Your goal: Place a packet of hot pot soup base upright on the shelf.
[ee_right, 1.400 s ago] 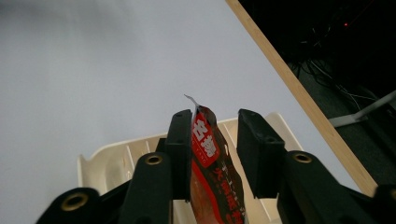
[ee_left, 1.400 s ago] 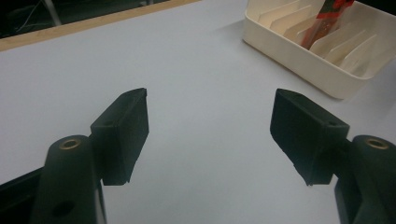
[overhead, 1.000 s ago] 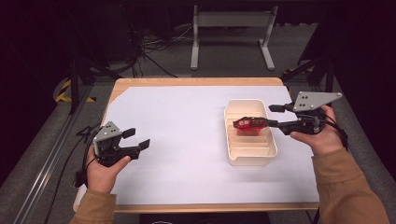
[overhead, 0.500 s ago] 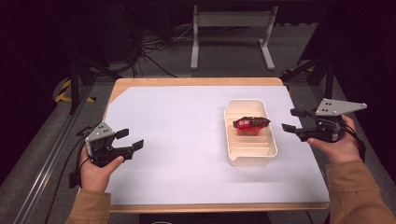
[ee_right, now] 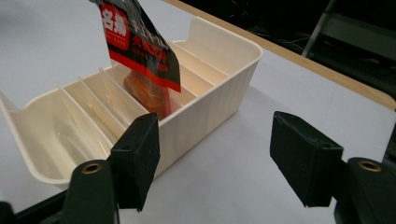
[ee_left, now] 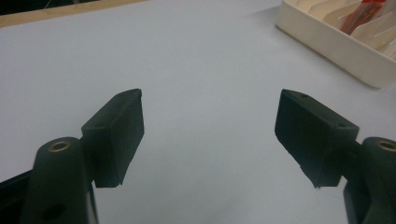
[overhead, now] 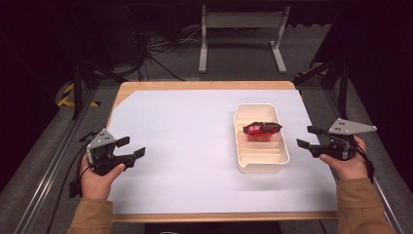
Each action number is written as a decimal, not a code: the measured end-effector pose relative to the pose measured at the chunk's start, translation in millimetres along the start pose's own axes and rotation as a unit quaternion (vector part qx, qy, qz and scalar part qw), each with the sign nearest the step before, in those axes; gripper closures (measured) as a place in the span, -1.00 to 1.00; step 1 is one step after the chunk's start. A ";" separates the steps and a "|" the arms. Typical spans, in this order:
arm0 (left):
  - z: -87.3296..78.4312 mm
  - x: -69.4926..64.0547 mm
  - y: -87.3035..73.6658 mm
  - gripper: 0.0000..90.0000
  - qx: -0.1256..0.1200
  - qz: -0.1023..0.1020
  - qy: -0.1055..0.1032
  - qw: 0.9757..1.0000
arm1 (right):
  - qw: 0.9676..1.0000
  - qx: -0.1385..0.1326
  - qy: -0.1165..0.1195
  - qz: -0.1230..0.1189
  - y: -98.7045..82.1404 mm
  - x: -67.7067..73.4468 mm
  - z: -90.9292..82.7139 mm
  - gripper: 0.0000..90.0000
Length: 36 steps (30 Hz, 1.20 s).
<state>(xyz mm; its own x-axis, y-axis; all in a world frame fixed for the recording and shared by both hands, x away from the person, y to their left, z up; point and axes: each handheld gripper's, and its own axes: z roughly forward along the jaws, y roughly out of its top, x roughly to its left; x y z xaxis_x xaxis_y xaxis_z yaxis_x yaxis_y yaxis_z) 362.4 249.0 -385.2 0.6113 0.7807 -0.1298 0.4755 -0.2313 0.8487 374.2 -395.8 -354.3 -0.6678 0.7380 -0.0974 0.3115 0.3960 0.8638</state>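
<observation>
The red-and-black snack packet (ee_right: 140,51) is cut off at the top edge of the right gripper view, so its upper end cannot be read; the white characters printed on it are only partly legible. Its contents show as a brownish mass through the clear lower part, probably a food item, though the view is too close to confirm this. In the left gripper view, the cream divided tray (ee_left: 336,44) is cropped at the upper right corner, and only a sliver of red packet shows between its dividers.

Location of the packet: in the high view the snack packet (overhead: 262,129) stands tilted in one of the tray's far slots, resting across the dividers, with the near slots unoccupied. The divided tray (overhead: 263,168) sits on the white table cover (overhead: 185,146), right of centre.

Right gripper (overhead: 309,137): the jaws have just been opening and now stand wide apart with nothing between them. It is held just beside the tray's right wall, not touching it, jaws pointing toward the tray.

Left gripper (overhead: 130,146): jaws spread wide, released, with only bare table cover between the fingers (ee_left: 116,135). It sits near the left table edge, well apart from the tray.
</observation>
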 end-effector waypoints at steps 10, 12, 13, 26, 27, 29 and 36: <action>5.7 6.6 -10.5 -0.40 -0.002 0.004 0.010 1.000 | 0.999 0.021 -0.019 0.032 -37.2 -6.2 17.1 -0.22; 7.0 8.3 -12.6 -0.40 0.000 0.006 0.011 1.000 | 0.999 0.020 -0.019 0.039 -43.6 -7.2 19.5 -0.22; 7.9 8.4 -13.1 -0.40 0.000 0.005 0.010 1.000 | 0.999 0.021 -0.020 0.041 -46.8 -7.3 20.6 -0.22; 18.0 8.9 -19.2 -0.40 0.018 0.001 0.007 1.000 | 0.996 0.045 -0.023 0.072 -71.0 -5.3 33.5 -0.22; 18.7 8.9 -19.3 -0.40 0.018 0.003 0.008 1.000 | 0.996 0.048 -0.021 0.076 -71.8 -5.3 34.3 -0.22; 19.8 8.2 -19.7 -0.40 0.021 0.000 0.008 1.000 | 0.995 0.055 -0.020 0.082 -73.4 -4.9 36.4 -0.22; 22.1 7.0 -20.4 -0.40 0.026 0.002 0.010 1.000 | 0.994 0.075 -0.022 0.080 -74.6 -4.1 42.1 -0.22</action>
<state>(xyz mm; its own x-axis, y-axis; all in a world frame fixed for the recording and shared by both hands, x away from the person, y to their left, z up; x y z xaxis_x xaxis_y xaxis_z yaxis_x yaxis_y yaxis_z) 370.9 246.4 -414.7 0.6004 0.7913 -0.1151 0.5053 -0.2639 0.8216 382.1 -405.4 -439.2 -0.5727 0.8197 0.0109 0.5112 0.3467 0.7864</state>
